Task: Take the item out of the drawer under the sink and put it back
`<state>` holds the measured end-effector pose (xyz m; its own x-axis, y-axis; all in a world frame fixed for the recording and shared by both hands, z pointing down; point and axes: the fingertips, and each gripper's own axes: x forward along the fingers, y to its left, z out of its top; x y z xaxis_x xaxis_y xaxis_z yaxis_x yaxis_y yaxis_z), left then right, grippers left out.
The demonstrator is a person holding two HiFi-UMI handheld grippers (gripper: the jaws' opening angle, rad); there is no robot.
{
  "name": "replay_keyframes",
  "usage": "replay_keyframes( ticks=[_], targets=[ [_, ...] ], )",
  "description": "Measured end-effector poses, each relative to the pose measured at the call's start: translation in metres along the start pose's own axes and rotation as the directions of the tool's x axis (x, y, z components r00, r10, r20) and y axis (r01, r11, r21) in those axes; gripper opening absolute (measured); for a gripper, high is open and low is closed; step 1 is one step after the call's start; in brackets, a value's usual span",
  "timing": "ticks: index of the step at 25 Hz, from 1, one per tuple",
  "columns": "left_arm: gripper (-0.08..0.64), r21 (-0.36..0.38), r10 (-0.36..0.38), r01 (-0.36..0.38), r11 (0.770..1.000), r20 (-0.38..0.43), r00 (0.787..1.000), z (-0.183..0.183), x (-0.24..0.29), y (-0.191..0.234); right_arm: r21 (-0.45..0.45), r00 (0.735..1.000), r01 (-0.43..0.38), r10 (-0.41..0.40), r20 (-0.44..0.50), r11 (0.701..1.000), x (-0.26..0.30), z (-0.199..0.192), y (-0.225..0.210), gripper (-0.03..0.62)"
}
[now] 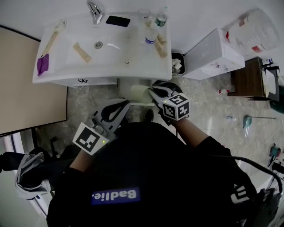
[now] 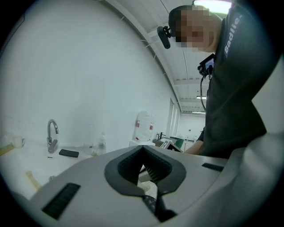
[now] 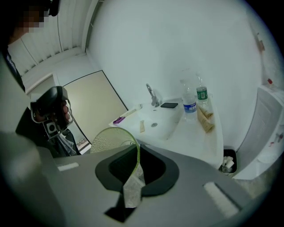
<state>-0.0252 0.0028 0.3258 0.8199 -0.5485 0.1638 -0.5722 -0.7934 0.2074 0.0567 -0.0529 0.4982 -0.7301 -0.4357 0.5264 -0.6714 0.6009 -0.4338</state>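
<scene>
My right gripper point(image 1: 154, 91) is shut on a pale green round mesh item point(image 1: 140, 94) and holds it just below the front edge of the white sink point(image 1: 66, 66). In the right gripper view the item's green rim point(image 3: 128, 135) stands up from the jaws, and its white fabric tail point(image 3: 132, 188) is pinched between them. My left gripper point(image 1: 124, 107) hangs to the left, lower than the sink front, with its tips together and nothing in them; its ribbed pads point(image 2: 155, 166) show bare. The drawer under the sink is hidden behind the grippers.
On the sink top lie a faucet point(image 1: 94, 12), a black phone point(image 1: 118, 21), bottles point(image 1: 151, 34), tubes and a purple item point(image 1: 43, 64). A small bin point(image 1: 177, 63) and a white box point(image 1: 213, 53) stand to its right, and a beige panel point(image 1: 26, 84) to its left.
</scene>
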Motion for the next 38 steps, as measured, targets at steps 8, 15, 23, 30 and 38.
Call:
replay_keyframes(
  ticks=[8, 15, 23, 30, 38],
  targets=[
    [0.005, -0.002, 0.024, -0.024, 1.0, -0.008, 1.0, 0.0, -0.011, 0.007, -0.041, 0.99, 0.046, -0.051, -0.129, 0.998, 0.045, -0.044, -0.026, 0.021],
    [0.005, -0.009, 0.066, -0.066, 0.998, -0.021, 0.998, 0.0, -0.023, 0.019, -0.109, 0.963, 0.067, -0.093, -0.254, 0.992, 0.09, -0.089, -0.053, 0.021],
    [0.005, -0.027, 0.106, -0.107, 0.994, -0.034, 0.994, -0.006, -0.033, 0.039, -0.082, 0.906, 0.138, -0.159, -0.391, 0.987, 0.132, -0.143, -0.095, 0.021],
    [0.005, -0.03, 0.13, -0.131, 0.991, -0.046, 0.99, -0.011, -0.036, 0.053, -0.138, 0.86, 0.16, -0.207, -0.466, 0.977, 0.162, -0.17, -0.114, 0.021],
    [0.005, -0.039, 0.174, -0.178, 0.983, -0.088, 0.981, -0.019, -0.045, 0.066, -0.232, 0.814, 0.16, -0.262, -0.518, 0.959, 0.194, -0.19, -0.128, 0.021]
  ],
)
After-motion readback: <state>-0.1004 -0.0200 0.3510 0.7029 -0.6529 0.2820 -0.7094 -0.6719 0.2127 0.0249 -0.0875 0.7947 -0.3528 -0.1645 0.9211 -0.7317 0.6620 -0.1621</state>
